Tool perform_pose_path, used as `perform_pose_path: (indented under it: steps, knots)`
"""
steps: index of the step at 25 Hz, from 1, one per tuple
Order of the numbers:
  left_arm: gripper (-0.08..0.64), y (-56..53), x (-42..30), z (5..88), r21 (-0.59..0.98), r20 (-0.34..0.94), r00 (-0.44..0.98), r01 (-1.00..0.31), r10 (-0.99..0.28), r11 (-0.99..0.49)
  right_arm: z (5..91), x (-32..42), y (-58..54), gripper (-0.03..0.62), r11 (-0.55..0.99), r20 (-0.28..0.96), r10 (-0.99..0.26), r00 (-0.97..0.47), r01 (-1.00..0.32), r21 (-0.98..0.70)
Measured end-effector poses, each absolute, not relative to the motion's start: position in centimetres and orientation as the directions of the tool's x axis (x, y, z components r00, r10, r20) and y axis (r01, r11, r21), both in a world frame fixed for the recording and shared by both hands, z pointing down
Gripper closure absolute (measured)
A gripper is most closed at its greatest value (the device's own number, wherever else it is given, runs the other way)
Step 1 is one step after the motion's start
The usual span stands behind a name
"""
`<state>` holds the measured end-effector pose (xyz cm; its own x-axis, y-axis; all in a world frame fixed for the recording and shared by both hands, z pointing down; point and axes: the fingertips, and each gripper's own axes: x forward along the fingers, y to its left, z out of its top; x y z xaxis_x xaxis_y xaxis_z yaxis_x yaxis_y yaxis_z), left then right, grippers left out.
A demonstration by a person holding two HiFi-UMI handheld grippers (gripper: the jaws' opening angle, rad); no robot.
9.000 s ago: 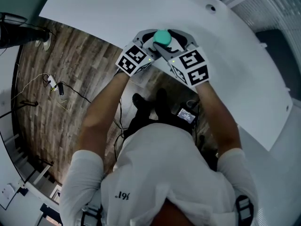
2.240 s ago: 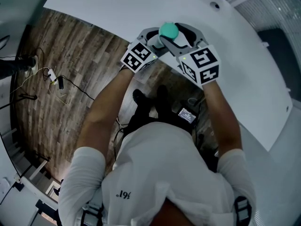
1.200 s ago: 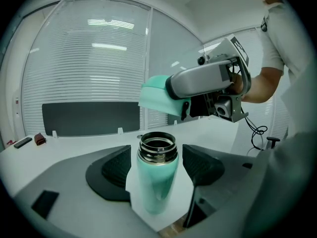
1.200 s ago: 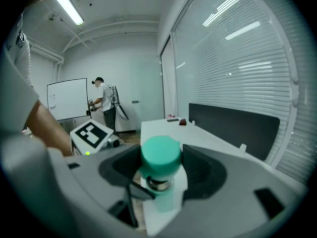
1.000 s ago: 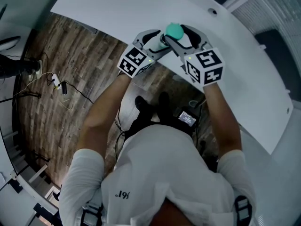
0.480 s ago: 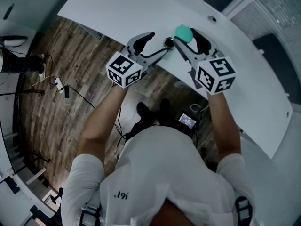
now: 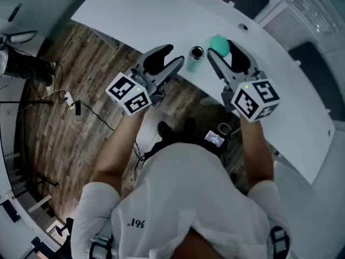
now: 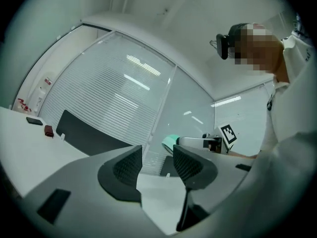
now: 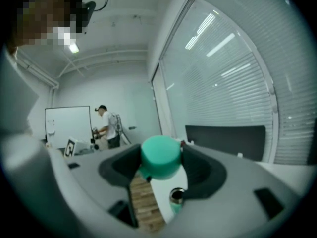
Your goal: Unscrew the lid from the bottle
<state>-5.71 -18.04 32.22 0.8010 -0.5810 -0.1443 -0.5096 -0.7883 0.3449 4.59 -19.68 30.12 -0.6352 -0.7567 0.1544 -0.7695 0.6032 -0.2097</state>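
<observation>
Though unclear in head view, lid (image 9: 160,155) tight between right gripper's (image 9: 159,165) jaws.

Bottle (image 7: 194,59) is standing on table (image 7: 140,20), near its front edge. Lid (image 7: 218,44) is sitting just right of bottle, off it, between right gripper (image 7: 221,48) jaws. Left gripper (image 7: 173,56) is hanging just left of bottle, not touching.

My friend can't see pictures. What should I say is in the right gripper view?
The right claw pinches a round teal lid up in the air, off its bottle. Below it, the open bottle stands on a white table near the edge, with wooden floor beside it.
</observation>
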Motion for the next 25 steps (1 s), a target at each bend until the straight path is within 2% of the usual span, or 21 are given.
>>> perform_pose_path:
  steps: [5, 11, 25]
  knots:
    - [0.387, -16.0, -7.4, 30.6, 0.408, -0.209, 0.775, -0.485, -0.596, -0.773, 28.9, 5.0, -18.2, 0.319, 0.584, 0.12, -0.771, -0.625, -0.769, -0.26]
    - [0.408, -14.8, -8.9, 30.1, 0.457, -0.245, 0.749, -0.471, -0.616, -0.755, 29.0, 5.8, -17.5, 0.319, 0.564, 0.097, -0.781, -0.617, -0.764, -0.313]
    - [0.414, -10.7, -10.6, 30.3, 0.533, -0.274, 0.736, -0.419, -0.619, -0.735, 30.3, 6.6, -13.9, 0.319, 0.531, 0.103, -0.78, -0.617, -0.74, -0.413]
